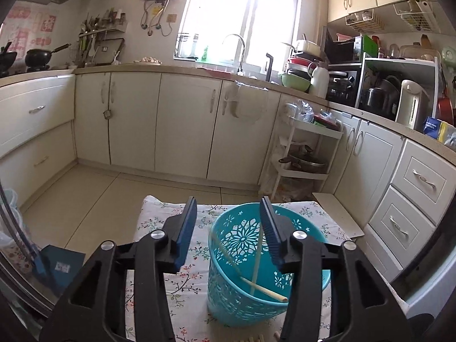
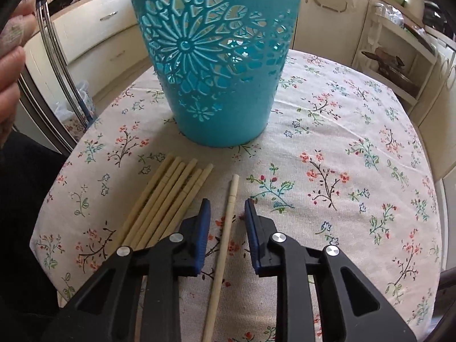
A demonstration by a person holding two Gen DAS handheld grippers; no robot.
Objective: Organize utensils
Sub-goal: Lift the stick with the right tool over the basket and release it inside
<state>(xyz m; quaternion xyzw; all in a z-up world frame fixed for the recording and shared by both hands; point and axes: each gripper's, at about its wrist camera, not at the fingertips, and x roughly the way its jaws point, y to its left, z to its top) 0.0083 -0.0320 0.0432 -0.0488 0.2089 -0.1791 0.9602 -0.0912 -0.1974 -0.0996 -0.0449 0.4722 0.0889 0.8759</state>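
A teal openwork basket (image 1: 245, 273) stands on a floral tablecloth (image 1: 159, 222) and holds two pale chopsticks (image 1: 256, 262) leaning inside it. My left gripper (image 1: 228, 208) is open and empty, held above the basket's rim. In the right wrist view the basket (image 2: 219, 65) stands ahead. A bundle of several chopsticks (image 2: 168, 199) lies on the cloth (image 2: 342, 156) to the left. A single chopstick (image 2: 225, 233) lies between the open jaws of my right gripper (image 2: 226, 203), low over the cloth. The fingers do not touch it.
The table is small and round; its edges fall off near the floor (image 1: 85, 199). A white cart (image 1: 307, 159) and cream cabinets (image 1: 185, 122) stand behind. A person's fingers (image 2: 11, 57) show at the left edge of the right wrist view.
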